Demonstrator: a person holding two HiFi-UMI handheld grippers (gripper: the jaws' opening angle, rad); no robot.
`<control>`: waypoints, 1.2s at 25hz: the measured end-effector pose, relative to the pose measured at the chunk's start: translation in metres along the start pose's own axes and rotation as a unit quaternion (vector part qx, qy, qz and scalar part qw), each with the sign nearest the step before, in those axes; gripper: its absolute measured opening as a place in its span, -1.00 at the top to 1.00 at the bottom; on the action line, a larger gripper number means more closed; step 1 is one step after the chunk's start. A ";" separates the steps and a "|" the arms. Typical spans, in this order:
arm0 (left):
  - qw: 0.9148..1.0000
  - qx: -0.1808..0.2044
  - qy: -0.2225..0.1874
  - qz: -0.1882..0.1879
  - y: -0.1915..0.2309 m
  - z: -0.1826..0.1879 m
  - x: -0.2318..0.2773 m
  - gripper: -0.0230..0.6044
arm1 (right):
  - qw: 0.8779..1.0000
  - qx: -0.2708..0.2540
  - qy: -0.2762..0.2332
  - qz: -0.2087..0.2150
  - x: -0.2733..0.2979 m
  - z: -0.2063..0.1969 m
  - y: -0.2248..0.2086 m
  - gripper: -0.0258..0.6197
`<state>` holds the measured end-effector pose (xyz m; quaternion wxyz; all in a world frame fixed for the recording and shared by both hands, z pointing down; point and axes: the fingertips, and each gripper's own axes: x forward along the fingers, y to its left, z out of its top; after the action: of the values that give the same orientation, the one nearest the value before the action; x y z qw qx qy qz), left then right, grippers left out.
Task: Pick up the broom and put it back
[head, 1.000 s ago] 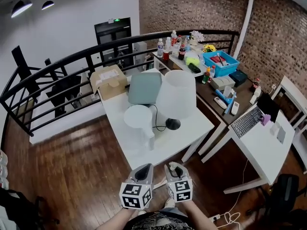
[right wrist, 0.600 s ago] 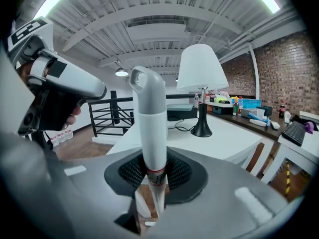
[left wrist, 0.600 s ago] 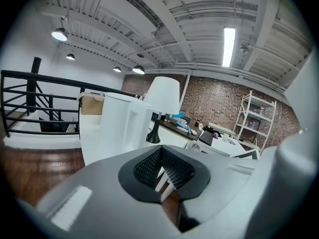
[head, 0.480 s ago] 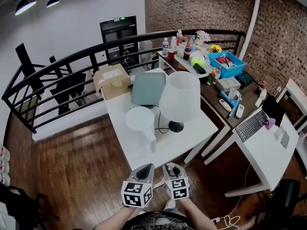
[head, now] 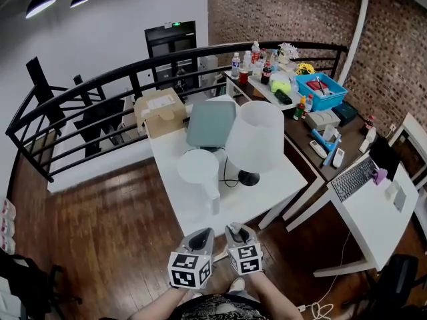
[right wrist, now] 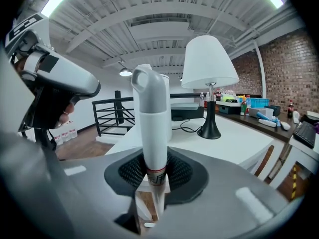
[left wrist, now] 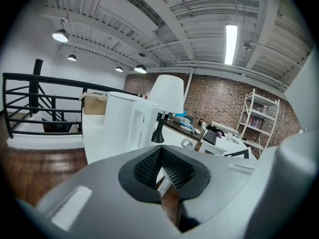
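Right tongs (right wrist: 152, 172) grip broom handle (right wrist: 151, 114); rest hidden

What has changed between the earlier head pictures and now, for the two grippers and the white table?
Little. The right gripper drifted slightly towards the left gripper and stays clamped on the white plastic tube-shaped broom handle. The head camera shifted, so the white rectangular table sits further right in view. The left gripper is shut and empty; nothing on the table moved.
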<state>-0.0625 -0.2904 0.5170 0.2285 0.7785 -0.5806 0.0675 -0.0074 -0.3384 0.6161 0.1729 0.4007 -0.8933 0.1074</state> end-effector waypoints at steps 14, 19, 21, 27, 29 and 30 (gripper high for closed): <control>1.000 -0.003 -0.002 0.006 0.007 -0.002 -0.006 0.92 | 1.000 -0.018 0.002 0.014 0.002 0.005 0.005 0.47; 1.000 -0.003 -0.005 0.004 0.009 -0.002 -0.011 0.92 | 1.000 -0.019 0.011 0.016 -0.002 -0.003 0.012 0.42; 1.000 -0.003 -0.005 0.001 0.008 -0.003 -0.012 0.92 | 1.000 -0.019 0.010 0.011 -0.003 -0.006 0.012 0.42; 1.000 -0.002 -0.002 -0.010 0.003 -0.006 -0.020 0.92 | 1.000 -0.016 0.006 -0.002 -0.016 -0.003 0.015 0.42; 1.000 -0.001 0.000 -0.014 0.002 -0.008 -0.023 0.92 | 1.000 -0.015 0.006 -0.006 -0.020 -0.004 0.017 0.42; 1.000 -0.001 0.000 -0.015 0.002 -0.009 -0.024 0.92 | 1.000 -0.014 0.007 -0.008 -0.021 -0.005 0.018 0.42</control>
<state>-0.0703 -0.2656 0.5166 0.2297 0.7873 -0.5687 0.0632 -0.0068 -0.3102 0.6118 0.1852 0.4043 -0.8905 0.0962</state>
